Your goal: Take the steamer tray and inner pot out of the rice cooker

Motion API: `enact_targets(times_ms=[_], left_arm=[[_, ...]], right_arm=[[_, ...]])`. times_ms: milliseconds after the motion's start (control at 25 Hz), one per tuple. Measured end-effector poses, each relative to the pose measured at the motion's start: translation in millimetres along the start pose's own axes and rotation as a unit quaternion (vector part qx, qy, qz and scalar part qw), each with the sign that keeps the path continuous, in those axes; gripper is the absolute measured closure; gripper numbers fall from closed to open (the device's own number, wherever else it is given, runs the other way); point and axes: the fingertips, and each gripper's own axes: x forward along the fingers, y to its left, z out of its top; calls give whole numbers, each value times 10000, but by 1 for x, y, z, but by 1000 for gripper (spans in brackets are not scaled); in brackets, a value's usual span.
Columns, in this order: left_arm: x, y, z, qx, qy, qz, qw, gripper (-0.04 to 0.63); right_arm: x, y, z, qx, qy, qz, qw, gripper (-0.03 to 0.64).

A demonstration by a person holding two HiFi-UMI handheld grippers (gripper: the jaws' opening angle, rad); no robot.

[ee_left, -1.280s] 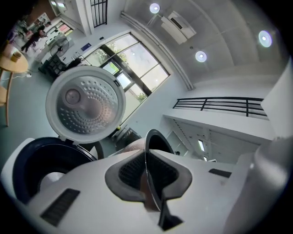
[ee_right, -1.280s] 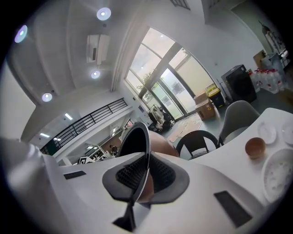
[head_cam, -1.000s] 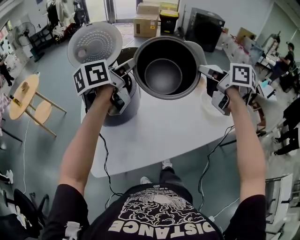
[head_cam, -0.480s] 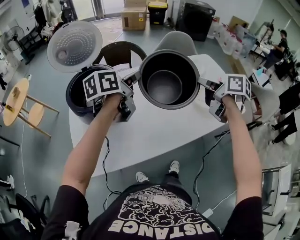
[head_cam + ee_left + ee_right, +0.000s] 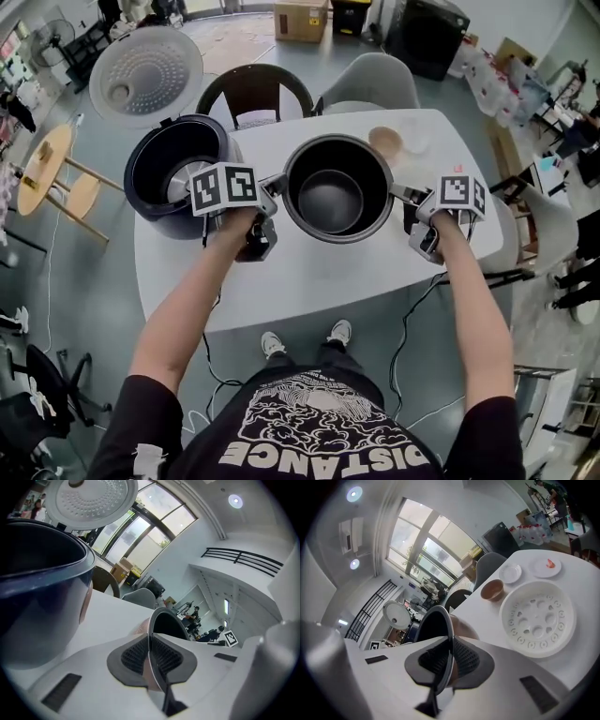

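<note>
Left gripper (image 5: pixel 277 186) and right gripper (image 5: pixel 397 194) are pinching opposite sides of the rim of the inner pot (image 5: pixel 334 199), jaws pressing on the thin metal, at the middle of the white counter (image 5: pixel 309 272). The open rice cooker (image 5: pixel 169 173) is standing at the counter's left edge, and the steamer tray (image 5: pixel 538 618) is lying toward its right.

Floor (image 5: pixel 84 281): grey, smooth. White table (image 5: pixel 309 281): rounded corners, set centrally. Two chairs are placed at its far side, one dark (image 5: pixel 255 94), one pale grey (image 5: pixel 370 80). A round wooden side table (image 5: pixel 42 173) is seen at the left. A cardboard box (image 5: pixel 300 19) is set beyond. Tall windows (image 5: pixel 426 541) and lit round ceiling lights (image 5: pixel 354 494) are noted.
</note>
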Motion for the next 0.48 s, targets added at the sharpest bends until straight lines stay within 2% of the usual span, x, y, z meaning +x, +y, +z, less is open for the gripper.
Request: enact_targets(times_ms=[120,280,480], left_arm=[[15,12,-10,-176,63,273,9995,558],[34,17,-19,-390,201,453,9980,557],[48,23,-23,-590,125,687,9958,554]], right_arm=[[15,-18,5,10,285,53,9996,575],[24,-39,14,3,544,-4,9985,575],[35,-50,29,-94,830,188,9963,574]])
